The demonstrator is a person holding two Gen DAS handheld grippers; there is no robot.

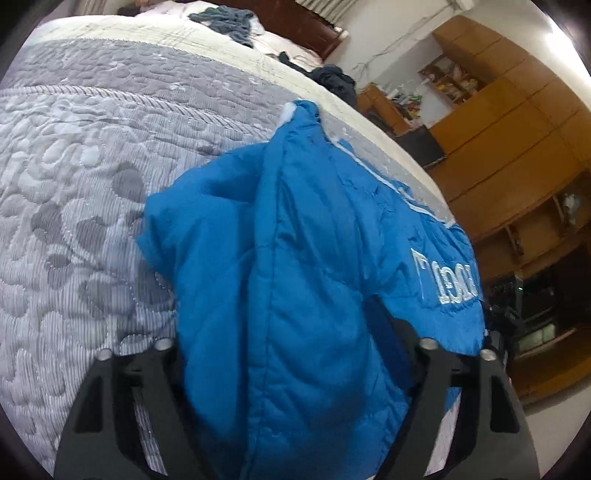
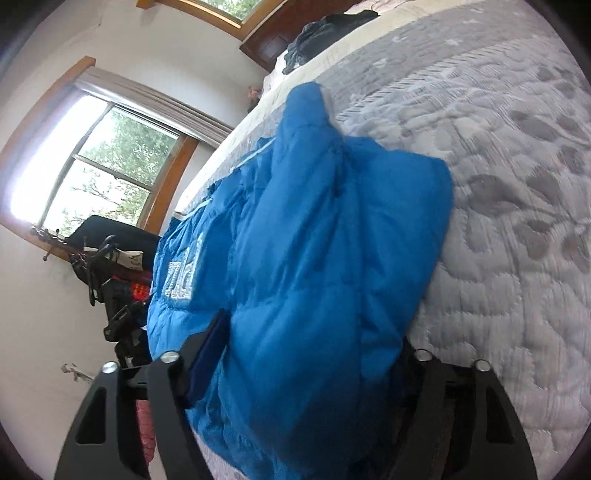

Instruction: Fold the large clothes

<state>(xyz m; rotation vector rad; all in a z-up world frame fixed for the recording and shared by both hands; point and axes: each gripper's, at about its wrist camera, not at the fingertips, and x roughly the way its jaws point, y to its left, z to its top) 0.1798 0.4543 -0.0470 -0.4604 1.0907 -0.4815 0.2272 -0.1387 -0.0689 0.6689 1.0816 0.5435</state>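
A puffy blue jacket (image 1: pixel 295 240) with white embroidered lettering lies bunched along the edge of the bed. In the left wrist view it rises up between the black arms of my left gripper (image 1: pixel 295 354), which is shut on its fabric, fingertips buried in the folds. The right wrist view shows the same jacket (image 2: pixel 314 221) from the other side. It is gathered between the arms of my right gripper (image 2: pixel 306 354), also shut on it. One dark blue finger pad (image 2: pixel 207 354) shows at the left; the other is hidden under cloth.
A grey quilted bedspread (image 1: pixel 92 166) covers the bed (image 2: pixel 498 184). Dark crumpled clothes (image 1: pixel 225 22) lie near the headboard, with another heap (image 1: pixel 334 79) at the bed's far edge. Wooden cabinets (image 1: pixel 517 147) stand beyond the bed. A window (image 2: pixel 92 166) and cluttered gear (image 2: pixel 110 277) are on the other side.
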